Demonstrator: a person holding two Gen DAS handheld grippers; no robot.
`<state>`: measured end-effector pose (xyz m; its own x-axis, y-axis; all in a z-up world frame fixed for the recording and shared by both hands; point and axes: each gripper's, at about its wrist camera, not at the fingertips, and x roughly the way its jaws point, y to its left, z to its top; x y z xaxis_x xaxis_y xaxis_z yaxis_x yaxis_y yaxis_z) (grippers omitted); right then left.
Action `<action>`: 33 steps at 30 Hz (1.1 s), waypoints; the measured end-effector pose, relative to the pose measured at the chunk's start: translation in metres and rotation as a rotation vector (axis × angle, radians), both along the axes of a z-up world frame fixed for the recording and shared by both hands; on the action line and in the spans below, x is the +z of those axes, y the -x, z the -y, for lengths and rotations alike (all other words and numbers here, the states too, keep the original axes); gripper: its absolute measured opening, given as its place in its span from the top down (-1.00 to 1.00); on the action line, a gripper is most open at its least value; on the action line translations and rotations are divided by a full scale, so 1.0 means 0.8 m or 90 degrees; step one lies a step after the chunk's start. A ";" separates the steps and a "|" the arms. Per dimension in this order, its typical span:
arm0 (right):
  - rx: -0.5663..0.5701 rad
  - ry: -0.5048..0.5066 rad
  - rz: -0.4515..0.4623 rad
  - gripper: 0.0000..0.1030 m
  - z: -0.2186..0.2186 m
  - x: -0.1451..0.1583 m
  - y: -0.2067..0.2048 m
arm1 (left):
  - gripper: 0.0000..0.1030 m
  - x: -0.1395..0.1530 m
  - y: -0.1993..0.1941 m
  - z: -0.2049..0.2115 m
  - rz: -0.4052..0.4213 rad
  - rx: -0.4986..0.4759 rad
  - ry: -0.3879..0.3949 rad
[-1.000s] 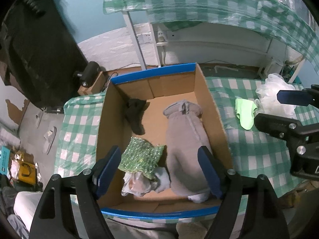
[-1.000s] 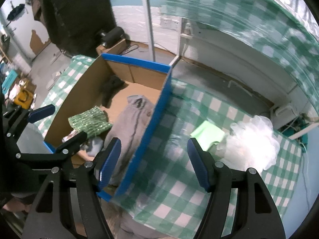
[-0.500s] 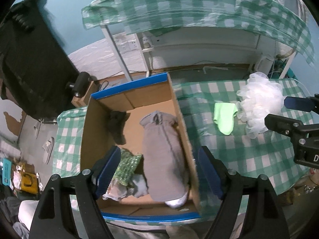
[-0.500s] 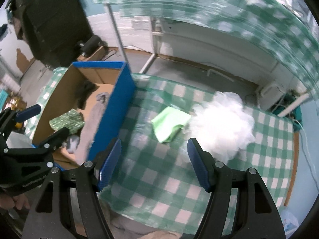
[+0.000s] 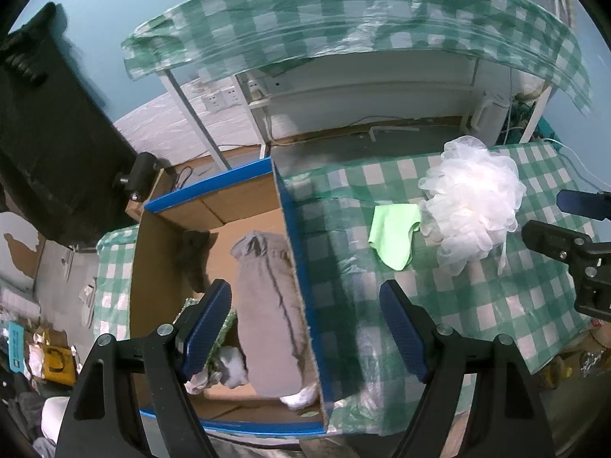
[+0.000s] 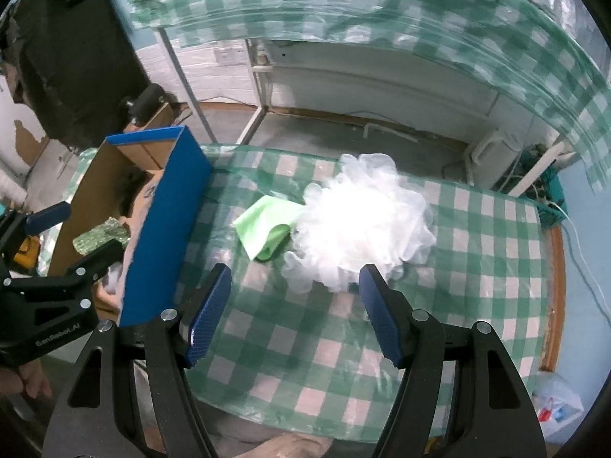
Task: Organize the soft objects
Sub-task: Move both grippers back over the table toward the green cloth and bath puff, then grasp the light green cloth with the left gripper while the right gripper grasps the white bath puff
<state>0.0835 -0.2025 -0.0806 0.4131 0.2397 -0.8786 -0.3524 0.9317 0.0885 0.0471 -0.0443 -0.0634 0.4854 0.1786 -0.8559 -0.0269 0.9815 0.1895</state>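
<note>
Presently: tabletop (image 6: 477, 229) under green-and-white checked cloth with clear plastic over it; teal wall behind, second checked table beyond. Cardboard box (image 5: 298, 267) with blue rim at the tabletop's left end, holding a grey garment (image 5: 267, 305), a dark item (image 5: 194, 255) and a green sparkly piece (image 6: 101, 234). White mesh pouf (image 6: 362, 225) touching a light green cloth (image 6: 267, 229), mid-tabletop. Left hand-held gripper (image 5: 305, 328) angled down over the box's right wall, jaws wide, empty. Right hand-held gripper (image 6: 296, 309) angled down just short of the pouf, jaws apart, holding nothing.
</note>
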 end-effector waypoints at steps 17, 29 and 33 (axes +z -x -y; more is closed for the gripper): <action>-0.042 0.003 -0.058 -0.34 0.041 -0.027 -0.068 | -0.58 -0.024 -0.075 0.029 -0.051 -0.031 0.041; -0.030 0.039 -0.116 -0.43 0.026 -0.062 -0.130 | -0.58 -0.064 -0.150 0.030 -0.104 -0.040 0.052; -0.029 0.055 -0.138 -0.44 0.018 -0.082 -0.145 | -0.58 -0.084 -0.161 0.041 -0.125 -0.061 0.046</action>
